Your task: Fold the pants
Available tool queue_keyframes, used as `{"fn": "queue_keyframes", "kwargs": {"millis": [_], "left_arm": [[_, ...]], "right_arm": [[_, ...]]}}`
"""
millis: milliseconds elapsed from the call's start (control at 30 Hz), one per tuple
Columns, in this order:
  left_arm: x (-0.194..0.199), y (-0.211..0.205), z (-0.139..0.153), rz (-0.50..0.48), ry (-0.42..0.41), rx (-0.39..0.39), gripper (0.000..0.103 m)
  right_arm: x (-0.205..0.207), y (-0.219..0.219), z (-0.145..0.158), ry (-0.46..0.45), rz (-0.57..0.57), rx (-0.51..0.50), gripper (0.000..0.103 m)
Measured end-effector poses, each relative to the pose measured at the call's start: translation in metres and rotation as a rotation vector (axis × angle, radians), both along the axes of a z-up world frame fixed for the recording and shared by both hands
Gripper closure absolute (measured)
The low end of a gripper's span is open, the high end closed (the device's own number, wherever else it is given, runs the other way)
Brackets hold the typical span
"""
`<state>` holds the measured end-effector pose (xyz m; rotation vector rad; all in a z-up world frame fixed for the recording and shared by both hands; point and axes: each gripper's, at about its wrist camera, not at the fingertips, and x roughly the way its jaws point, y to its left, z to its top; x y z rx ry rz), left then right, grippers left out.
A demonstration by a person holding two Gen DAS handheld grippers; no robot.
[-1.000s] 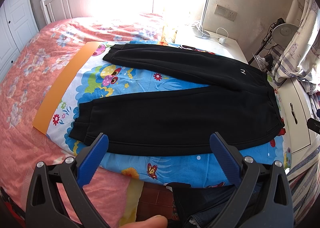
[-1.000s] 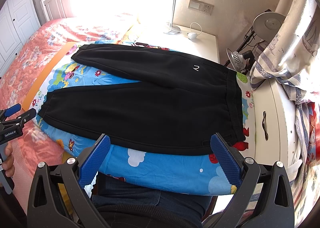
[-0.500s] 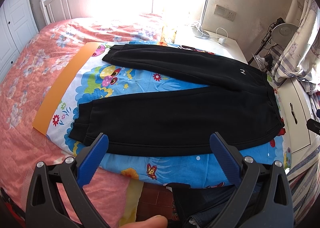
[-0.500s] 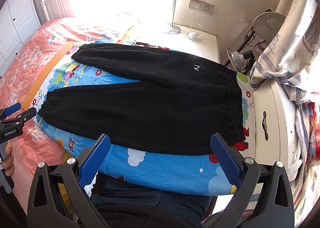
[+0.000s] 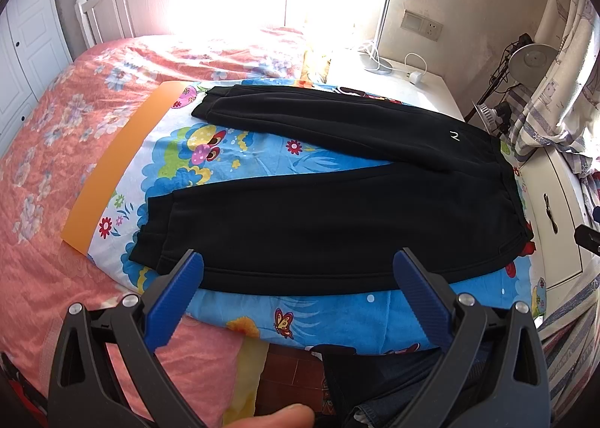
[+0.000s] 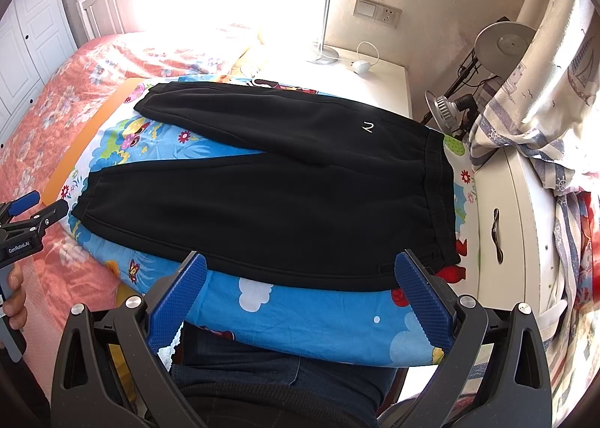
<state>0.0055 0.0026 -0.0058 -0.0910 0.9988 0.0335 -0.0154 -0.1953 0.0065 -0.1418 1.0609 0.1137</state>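
Black pants [image 5: 337, 210] lie flat and spread out on a colourful cartoon mat [image 5: 232, 150], legs to the left, waistband to the right; they also show in the right wrist view [image 6: 285, 199]. A small white logo [image 6: 368, 126] sits near the waistband on the far leg. My left gripper [image 5: 298, 268] is open and empty, held just in front of the near leg's hem edge. My right gripper [image 6: 300, 272] is open and empty, held in front of the near edge by the waistband. The left gripper also shows at the left edge of the right wrist view [image 6: 26, 214].
The mat lies on a bed with a pink floral cover [image 5: 48, 150]. A white nightstand [image 6: 360, 83] with a lamp base and charger stands behind. A white cabinet [image 6: 525, 225], desk lamp [image 6: 504, 41] and curtain [image 6: 555, 83] are at the right. The person's legs are below.
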Motion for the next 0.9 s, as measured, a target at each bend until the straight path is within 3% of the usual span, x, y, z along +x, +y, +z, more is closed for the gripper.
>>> {"fn": "queue_keyframes", "kwargs": {"millis": [167, 300, 467, 567, 733, 800, 867, 900], "left_arm": [[0.001, -0.001, 0.000, -0.001, 0.001, -0.003, 0.002], [0.002, -0.004, -0.001, -0.010, -0.023, -0.034, 0.002], [-0.004, -0.025, -0.017, -0.062, -0.167, -0.092, 0.002], [0.008, -0.051, -0.048, -0.122, -0.124, -0.162, 0.002], [0.057, -0.097, -0.104, -0.179, -0.010, -0.298, 0.002], [0.077, -0.115, -0.124, -0.199, 0.018, -0.326, 0.002], [0.095, -0.127, -0.144, -0.208, 0.052, -0.365, 0.002], [0.103, -0.131, -0.153, -0.210, 0.072, -0.385, 0.002]], "right_arm": [[-0.001, -0.002, -0.005, -0.002, 0.004, 0.010, 0.006], [0.003, -0.006, -0.029, -0.001, 0.027, 0.016, 0.006], [0.028, -0.028, -0.129, 0.209, 0.091, 0.100, 0.006], [0.053, -0.048, -0.168, 0.283, 0.124, 0.083, 0.007], [0.150, -0.134, -0.164, 0.190, -0.019, 0.032, 0.006], [0.201, -0.172, -0.163, 0.146, -0.024, -0.041, 0.006], [0.255, -0.207, -0.172, 0.151, -0.008, -0.142, 0.006], [0.278, -0.227, -0.179, 0.178, -0.010, -0.138, 0.006]]}}
